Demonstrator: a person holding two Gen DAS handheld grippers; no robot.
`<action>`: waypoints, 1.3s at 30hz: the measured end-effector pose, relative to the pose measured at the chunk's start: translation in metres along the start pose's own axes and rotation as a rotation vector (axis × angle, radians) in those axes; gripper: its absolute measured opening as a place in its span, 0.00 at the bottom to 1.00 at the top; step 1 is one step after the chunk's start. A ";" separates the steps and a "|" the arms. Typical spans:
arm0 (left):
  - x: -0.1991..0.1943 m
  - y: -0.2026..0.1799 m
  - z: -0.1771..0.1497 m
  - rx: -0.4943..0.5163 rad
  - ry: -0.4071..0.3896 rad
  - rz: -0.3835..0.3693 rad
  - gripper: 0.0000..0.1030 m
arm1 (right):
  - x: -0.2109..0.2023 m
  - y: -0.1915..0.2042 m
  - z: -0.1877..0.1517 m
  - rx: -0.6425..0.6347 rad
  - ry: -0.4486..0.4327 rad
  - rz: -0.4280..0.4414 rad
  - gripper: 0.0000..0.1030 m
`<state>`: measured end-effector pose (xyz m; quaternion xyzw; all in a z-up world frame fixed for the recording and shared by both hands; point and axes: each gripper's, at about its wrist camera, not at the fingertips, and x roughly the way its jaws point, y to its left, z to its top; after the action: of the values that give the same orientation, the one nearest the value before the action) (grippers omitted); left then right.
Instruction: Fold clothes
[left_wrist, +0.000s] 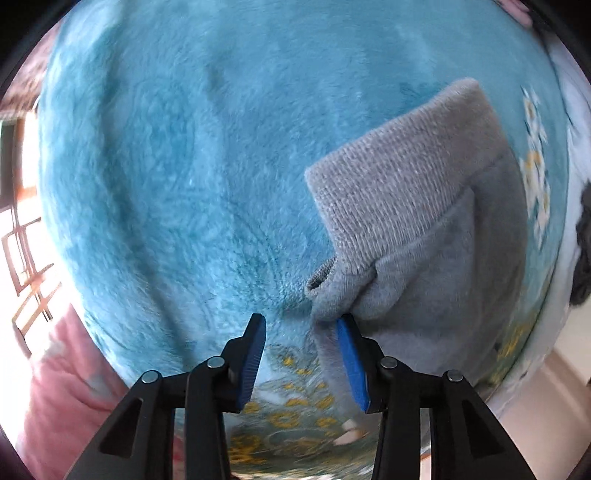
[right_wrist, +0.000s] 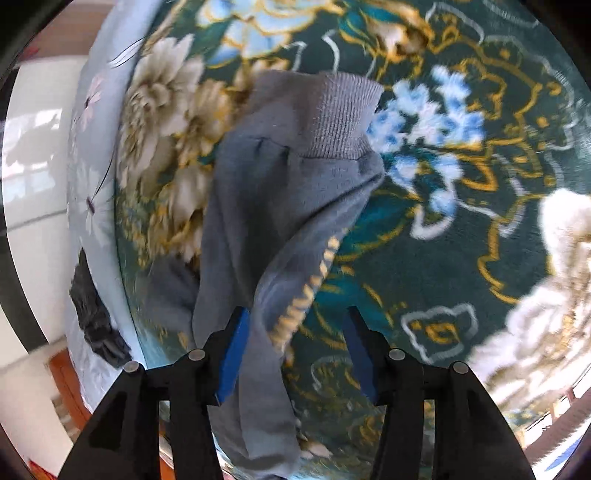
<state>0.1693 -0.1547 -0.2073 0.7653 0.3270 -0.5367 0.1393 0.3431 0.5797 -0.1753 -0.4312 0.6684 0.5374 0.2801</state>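
Garment: grey knit sweatshirt w/ ribbed cuffs (left_wrist: 417, 236) lay crumpled on a plush teal blanket w/ gold-and-white flower print (left_wrist: 184, 166), near the blanket's floral border; not flat, not yet folded.
Cuff: ribbed cuff (right_wrist: 340, 118) of one sleeve pointed away from the right cam, sleeve bunched behind it.
Left gripper: left gripper (left_wrist: 301, 354) had jaws wide, nothing held; its right blue pad (left_wrist: 351, 362) touched or sat just under the sweatshirt's edge, left pad over bare blanket.
Right gripper: right gripper (right_wrist: 297, 350) also had jaws wide; a fold of grey fabric w/ yellow lettering (right_wrist: 314, 280) ran down betw. the pads, but no pinch was visible.
Other: dark grey cloth (right_wrist: 96, 314) lay at the blanket's edge, on the pale blue sheet (right_wrist: 92, 192) beneath; pink fabric (left_wrist: 66, 387) showed beyond the blanket's other edge.
Step (judged): early, approx. the grab-and-spread stage, both tools lined up on the fabric.
Next (judged): each needs to close on a single layer at an edge, then pull apart to flatten; risk is catching blanket pile or two layers at once.
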 end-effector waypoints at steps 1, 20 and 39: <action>0.002 0.000 -0.001 -0.021 -0.004 -0.003 0.41 | 0.007 -0.002 0.003 0.014 0.002 0.001 0.52; -0.157 -0.105 -0.020 0.298 -0.181 -0.191 0.02 | -0.078 0.055 -0.024 -0.184 -0.059 0.301 0.06; -0.131 -0.258 0.073 0.297 -0.104 -0.301 0.39 | 0.044 0.317 -0.033 -0.662 -0.009 0.088 0.60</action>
<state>-0.0796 -0.0495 -0.0802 0.6912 0.3473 -0.6325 -0.0398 0.0470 0.5513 -0.0525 -0.4672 0.4742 0.7389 0.1043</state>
